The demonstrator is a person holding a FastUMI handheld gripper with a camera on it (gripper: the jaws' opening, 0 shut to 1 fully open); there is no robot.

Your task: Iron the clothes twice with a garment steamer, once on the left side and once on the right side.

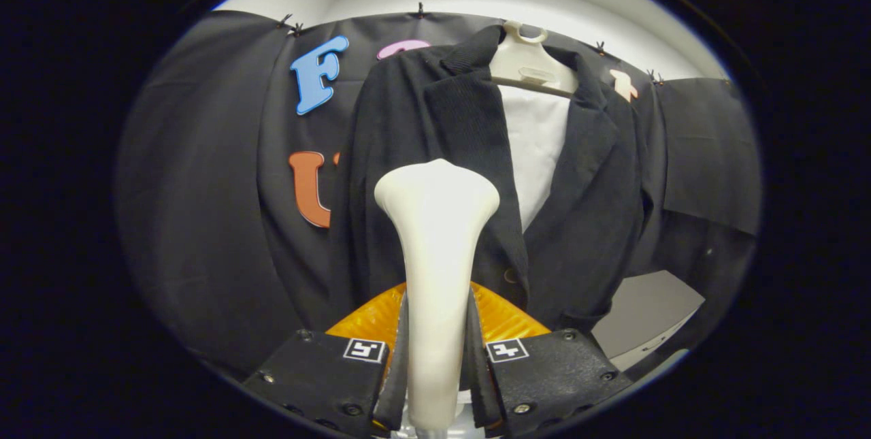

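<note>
1. The hand-held gripper is closed down to the width of a smooth white plastic garment steamer; both fingers press on its slim handle, one on each side, and the flared head stands up beyond the fingertips.
2. Taking the jacket as landmark: a black, fine-ribbed jacket with broad lapels hangs on a white plastic hanger against the booth's dark cloth wall, with a white lining or shirt showing between its lapels.
3. The steamer head sits in front of the jacket's left front panel as seen here, below the lapel and above the button. Whether it touches the fabric I cannot tell.
4. An orange ribbed part lies low before the jacket's hem, behind the fingers; what it is I cannot say.
5. Likely step: a stroke along this side of the jacket, the other side to follow.
6. Risks, as I judge them: the smooth tapered handle could twist or slide in the grip; pressing hard could swing the jacket or slip it off the hanger; the head could catch under the lapel edge.
</note>
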